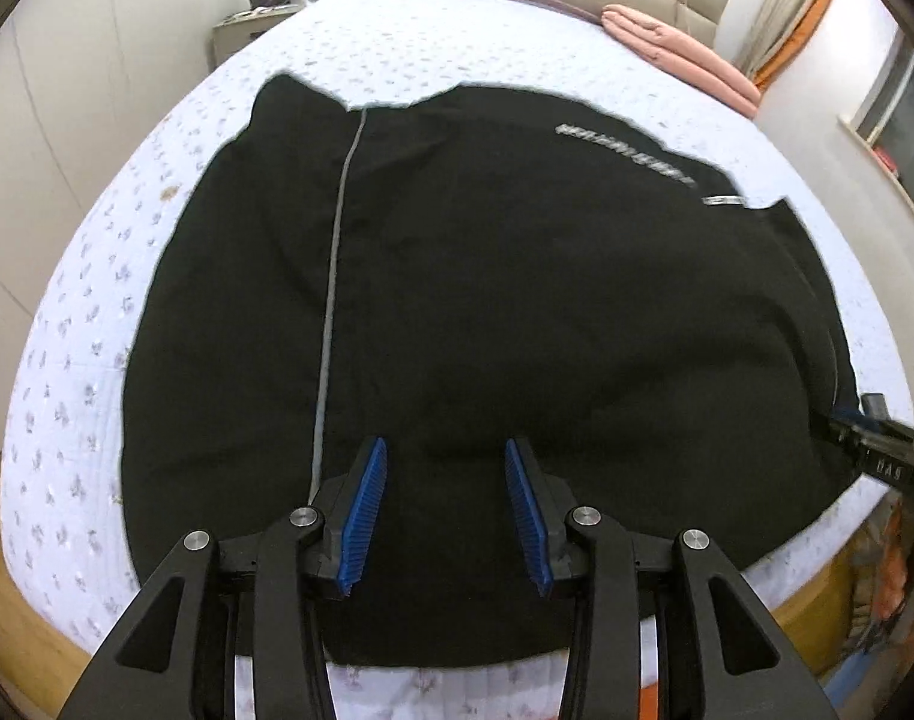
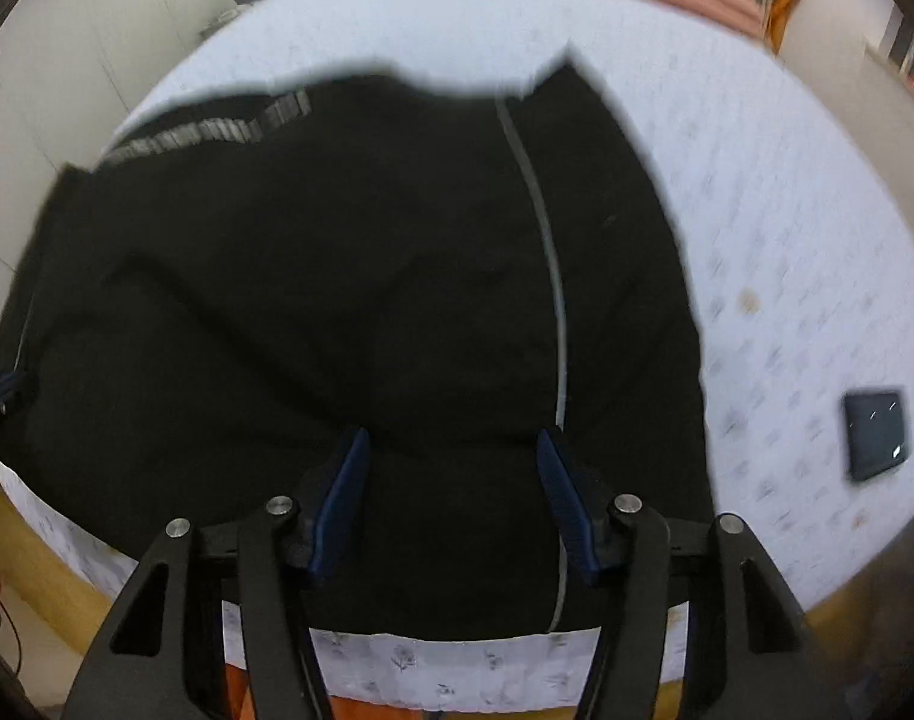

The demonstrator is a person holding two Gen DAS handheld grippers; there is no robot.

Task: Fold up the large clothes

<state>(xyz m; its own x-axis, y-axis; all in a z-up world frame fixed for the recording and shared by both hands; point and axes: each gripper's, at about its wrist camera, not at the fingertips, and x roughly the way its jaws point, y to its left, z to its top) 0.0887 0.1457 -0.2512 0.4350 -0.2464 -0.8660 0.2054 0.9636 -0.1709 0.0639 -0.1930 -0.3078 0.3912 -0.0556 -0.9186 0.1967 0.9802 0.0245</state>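
The black garment (image 1: pixel 487 300) is spread flat on the bed (image 1: pixel 96 312), both the left gripper (image 1: pixel 446 510) and right gripper (image 2: pixel 453 504) held wide apart (nothing grasped), so the near hem should be pinched evenly.

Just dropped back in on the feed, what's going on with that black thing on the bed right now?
A person with tongs in each hand is working on a large black garment spread across the bed, its grey stripe running lengthwise. The left tongs and the right tongs are both open above the near part of the cloth, gripping nothing. No fold looks started yet. Folded pink bedding lies by the headboard, and a dark flat object sits on the sheet.
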